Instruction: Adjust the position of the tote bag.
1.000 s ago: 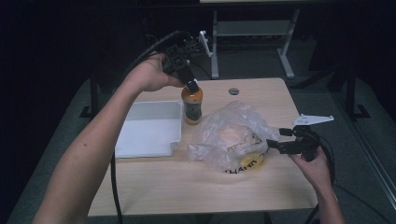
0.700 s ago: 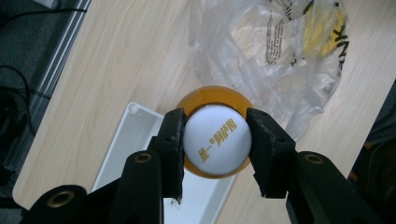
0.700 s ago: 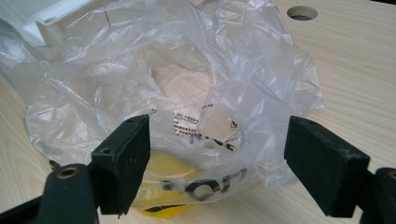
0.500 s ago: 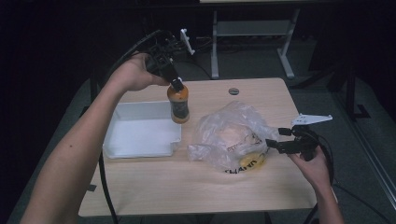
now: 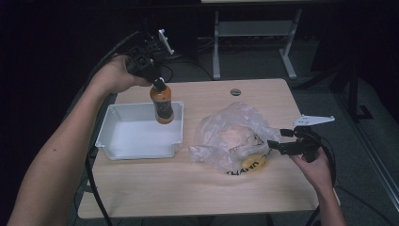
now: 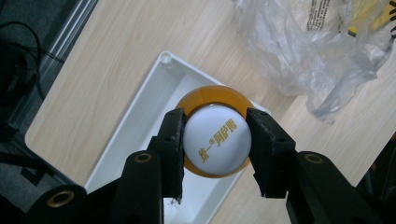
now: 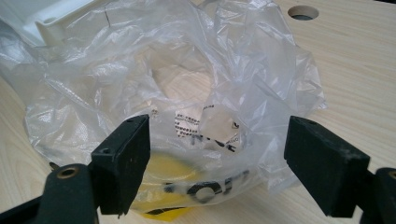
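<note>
- Over the white tray (image 5: 141, 136), at about ten o'clock on the table (image 5: 197, 188), the left gripper (image 5: 157, 84) hangs a small orange bottle (image 5: 163, 104) by its neck, its base above the tray's far right corner.
- From the left gripper view, the two black jaws clamp the bottle's white cap (image 6: 215, 135) from either side; the amber shoulder bulges out beneath the pads, so the hold is on the cap, not the body.
- My guess is the bottle is full and fairly heavy for its size, rigid, with a smooth cap that could slip or twist between the pads if swung; a lower grip under the cap's rim would sit safer.
- Toward three o'clock, the right gripper (image 5: 277, 145) rests at the edge of a crumpled clear plastic bag (image 5: 235, 136), jaws spread wide on either side of the film, pressing on nothing.
- That bag looks light, limp and slithery, with yellow print and something pale inside; pinching a bunched fold would be the way to take it.
</note>
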A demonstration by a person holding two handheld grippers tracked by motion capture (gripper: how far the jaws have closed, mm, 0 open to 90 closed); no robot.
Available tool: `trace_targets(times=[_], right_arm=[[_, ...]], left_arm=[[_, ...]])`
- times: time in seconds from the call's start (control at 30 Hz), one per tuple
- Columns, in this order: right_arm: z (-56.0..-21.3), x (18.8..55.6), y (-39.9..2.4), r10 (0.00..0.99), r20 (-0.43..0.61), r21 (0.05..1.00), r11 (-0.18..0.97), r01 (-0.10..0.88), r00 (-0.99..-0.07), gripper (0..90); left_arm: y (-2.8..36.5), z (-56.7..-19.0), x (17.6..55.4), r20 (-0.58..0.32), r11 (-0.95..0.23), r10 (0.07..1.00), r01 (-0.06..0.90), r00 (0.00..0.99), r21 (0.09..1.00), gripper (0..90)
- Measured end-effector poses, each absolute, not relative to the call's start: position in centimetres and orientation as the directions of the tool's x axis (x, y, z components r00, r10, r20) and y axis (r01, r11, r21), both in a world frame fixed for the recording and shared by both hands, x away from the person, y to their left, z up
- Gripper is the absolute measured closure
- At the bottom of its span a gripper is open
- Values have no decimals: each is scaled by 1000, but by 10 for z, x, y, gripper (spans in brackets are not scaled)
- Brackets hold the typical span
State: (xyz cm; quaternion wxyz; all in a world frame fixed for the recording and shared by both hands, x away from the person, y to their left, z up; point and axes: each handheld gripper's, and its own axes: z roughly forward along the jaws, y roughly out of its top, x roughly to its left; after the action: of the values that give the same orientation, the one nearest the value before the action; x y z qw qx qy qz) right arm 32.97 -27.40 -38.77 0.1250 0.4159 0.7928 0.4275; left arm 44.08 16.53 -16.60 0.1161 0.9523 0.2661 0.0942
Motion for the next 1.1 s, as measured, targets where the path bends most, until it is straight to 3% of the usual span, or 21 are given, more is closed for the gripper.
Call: trace_targets(times=[1.1], right_arm=[[-386, 326, -280, 777, 155, 788, 276, 551, -611, 221]], left_arm=[[205, -221, 457, 98, -827, 544, 512, 834, 234, 592]])
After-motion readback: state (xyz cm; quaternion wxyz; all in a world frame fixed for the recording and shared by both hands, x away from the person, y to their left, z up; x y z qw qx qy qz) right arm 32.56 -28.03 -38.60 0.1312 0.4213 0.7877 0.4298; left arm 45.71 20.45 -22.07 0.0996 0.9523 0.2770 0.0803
